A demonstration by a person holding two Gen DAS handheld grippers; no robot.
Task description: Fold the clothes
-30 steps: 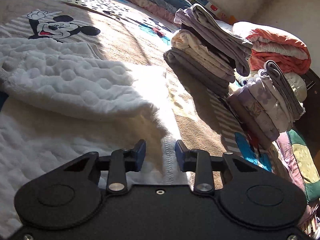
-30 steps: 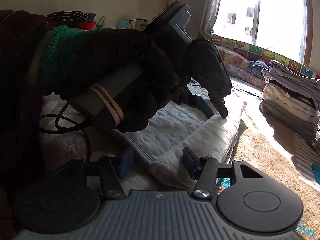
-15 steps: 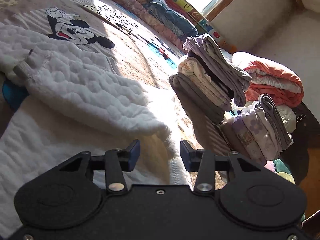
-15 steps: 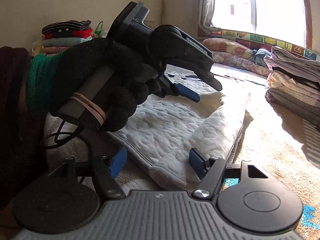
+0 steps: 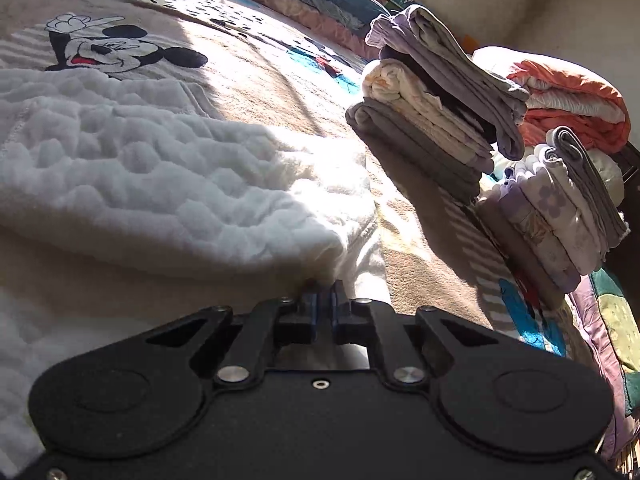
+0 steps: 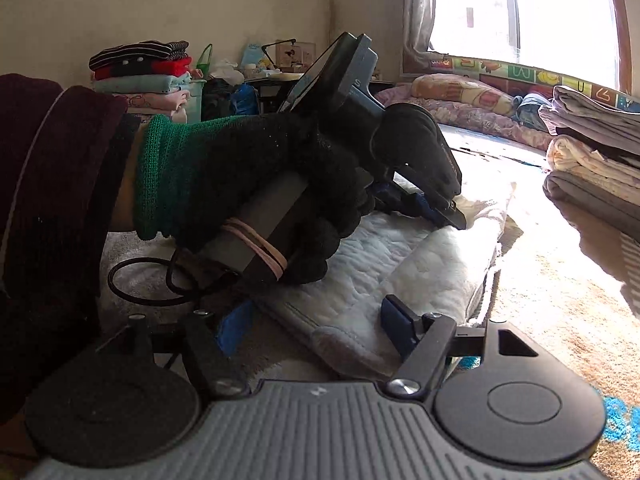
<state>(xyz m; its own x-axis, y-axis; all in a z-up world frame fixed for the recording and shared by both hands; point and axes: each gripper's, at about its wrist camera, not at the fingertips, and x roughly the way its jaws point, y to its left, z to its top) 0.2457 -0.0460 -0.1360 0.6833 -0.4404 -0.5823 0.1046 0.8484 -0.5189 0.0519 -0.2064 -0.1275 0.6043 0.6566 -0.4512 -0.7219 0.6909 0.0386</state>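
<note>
A white quilted garment [image 5: 160,184] lies partly folded on the bed, one layer doubled over another. My left gripper [image 5: 322,300] is shut on the garment's folded edge, its blue pads pinched together in the cloth. In the right wrist view a black-gloved hand [image 6: 248,184] holds the left gripper [image 6: 444,210], whose tip is down on the far end of the garment [image 6: 432,276]. My right gripper [image 6: 316,326] stands open. Its blue fingers [image 6: 394,326] sit either side of the garment's near rolled end without pinching it.
Two stacks of folded clothes [image 5: 432,120] [image 5: 560,208] and an orange quilt [image 5: 568,96] stand at the right on the Mickey Mouse blanket [image 5: 120,48]. Another folded stack [image 6: 144,76] sits on the far left by the wall. A black cable [image 6: 160,284] loops under the hand.
My left gripper came down onto the garment's folded edge and went from open to shut on it. The right gripper stayed open by the near end.
</note>
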